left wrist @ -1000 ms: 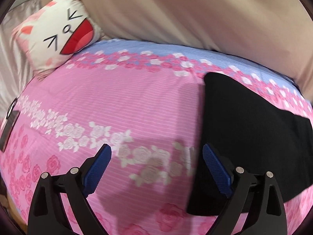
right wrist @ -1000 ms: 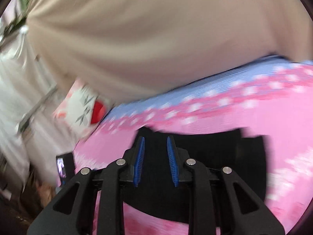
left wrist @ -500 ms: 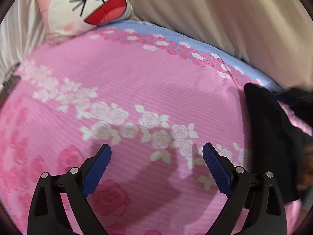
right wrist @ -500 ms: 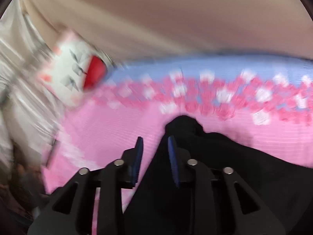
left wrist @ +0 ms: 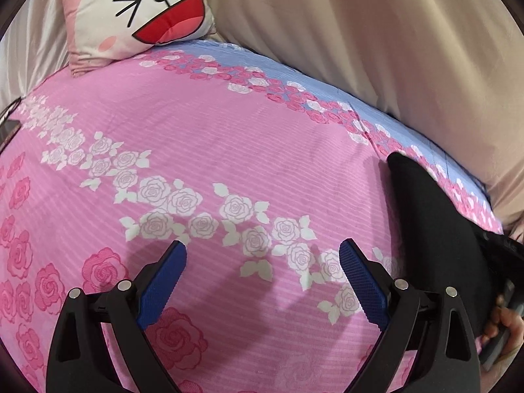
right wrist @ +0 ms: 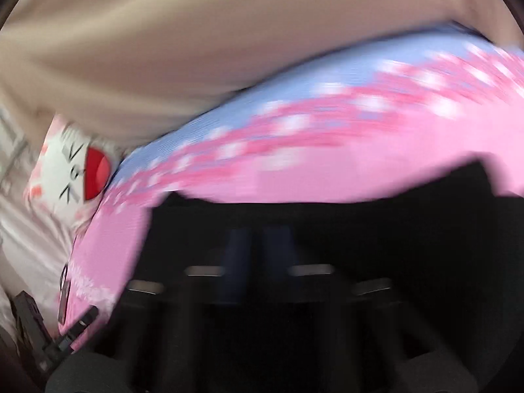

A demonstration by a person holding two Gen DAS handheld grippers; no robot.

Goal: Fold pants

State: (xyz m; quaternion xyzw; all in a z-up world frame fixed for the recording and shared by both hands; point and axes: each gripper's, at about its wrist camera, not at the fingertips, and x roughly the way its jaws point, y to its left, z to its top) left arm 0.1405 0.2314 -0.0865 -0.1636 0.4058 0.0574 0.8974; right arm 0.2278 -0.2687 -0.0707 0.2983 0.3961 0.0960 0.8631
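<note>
A: Where are the pants, and what is each tool doing?

B: In the left wrist view the black pants (left wrist: 435, 229) lie along the right edge of the frame on a pink rose-print bedsheet (left wrist: 229, 137). The left tool (left wrist: 262, 281), at the bottom centre, hangs over bare sheet with its blue pads (left wrist: 162, 286) spread wide and nothing between them. It looks parked clear of the garment, probably so the other side can work the cloth.

A: And the right tool?

B: In the right wrist view the right tool (right wrist: 258, 245) sits at lower centre, directly over the dark pants (right wrist: 360, 229). Its pads appear close together, but the frame is heavily smeared, so I cannot tell whether they pinch fabric.

A: What else is hard to read?

B: The pants are cut off at the right and lower edges, so their fold state is unclear. A cartoon-face pillow (left wrist: 137, 13) sits at upper left, and beige bedding (left wrist: 376, 39) fills the top.
</note>
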